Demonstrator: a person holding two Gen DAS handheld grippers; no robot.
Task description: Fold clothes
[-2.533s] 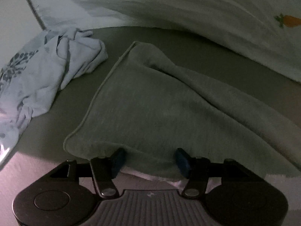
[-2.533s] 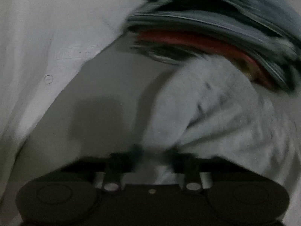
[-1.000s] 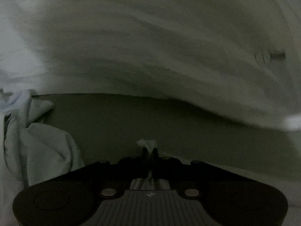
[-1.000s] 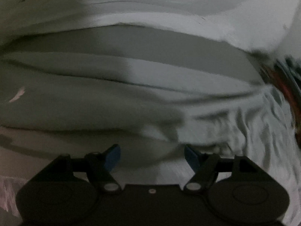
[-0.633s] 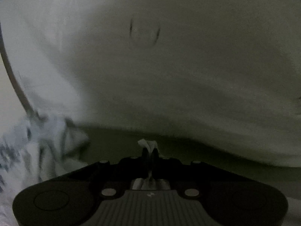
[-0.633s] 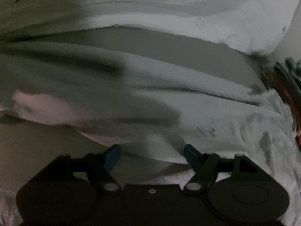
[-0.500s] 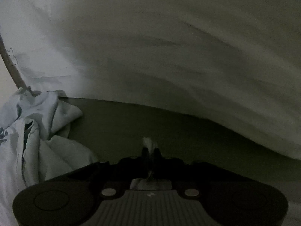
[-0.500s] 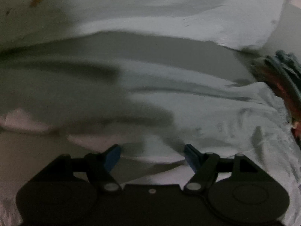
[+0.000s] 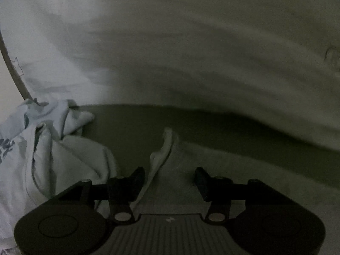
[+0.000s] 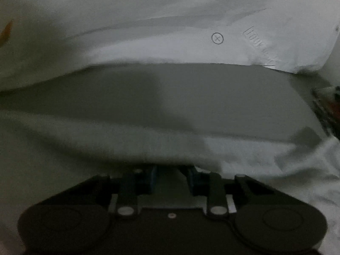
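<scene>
Folding grey-green terry cloth [image 9: 244,170] on flat grey surface [image 9: 138,123] | left gripper [image 9: 170,176] jaws apart, cloth corner standing loose between | right gripper [image 10: 172,179] part-closed over cloth edge, grip unconfirmed | crumpled pale floral garment [image 9: 42,148] at 9 o'clock unfolded | stage unclear

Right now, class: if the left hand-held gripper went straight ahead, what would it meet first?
Probably the raised fold of the grey towel between the open left hand-held gripper fingers; depth is unclear.
</scene>
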